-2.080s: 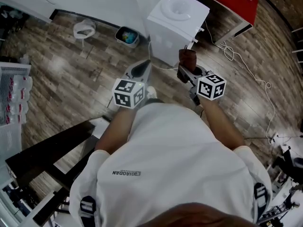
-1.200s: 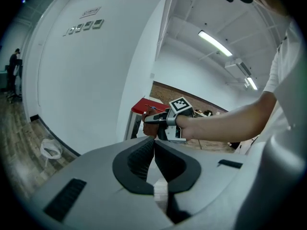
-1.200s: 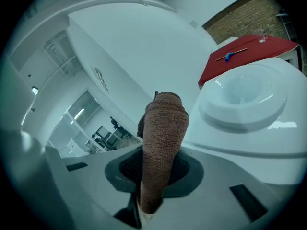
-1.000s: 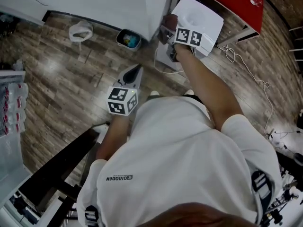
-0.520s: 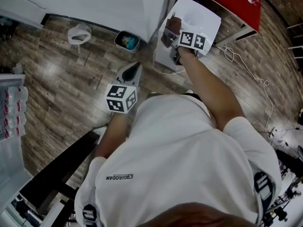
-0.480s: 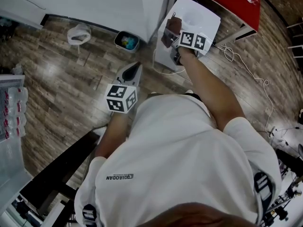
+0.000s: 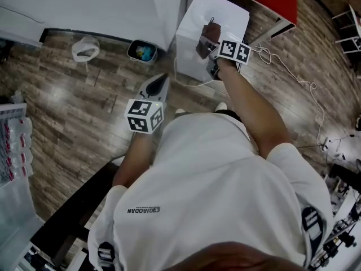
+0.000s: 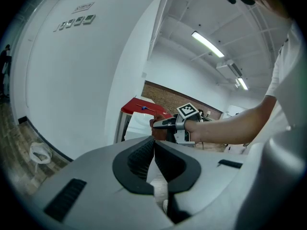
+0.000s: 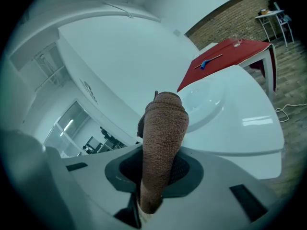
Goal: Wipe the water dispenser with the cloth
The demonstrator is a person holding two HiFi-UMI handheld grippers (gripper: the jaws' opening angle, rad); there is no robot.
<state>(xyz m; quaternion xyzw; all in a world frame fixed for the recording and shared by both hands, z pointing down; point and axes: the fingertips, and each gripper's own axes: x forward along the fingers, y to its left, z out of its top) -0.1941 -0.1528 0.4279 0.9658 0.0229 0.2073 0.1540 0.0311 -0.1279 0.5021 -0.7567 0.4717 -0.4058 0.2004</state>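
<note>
Up it's come: the right gripper [image 7: 212,45] has swung from in front of the body to the white water dispenser [image 7: 228,13], jaws clamped on the rolled brown cloth [image 7: 206,35], which pokes out over the top's near left edge. The left gripper [image 7: 157,84] hangs low, jaws pressed together on nothing. The danger now is that a hard push could drag the wad out of the pinch, and bare jaw tips would scrape the plastic.

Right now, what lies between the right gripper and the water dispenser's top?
Only the brown cloth, clamped by the right gripper, juts toward the water dispenser; the right gripper view shows this.
</note>
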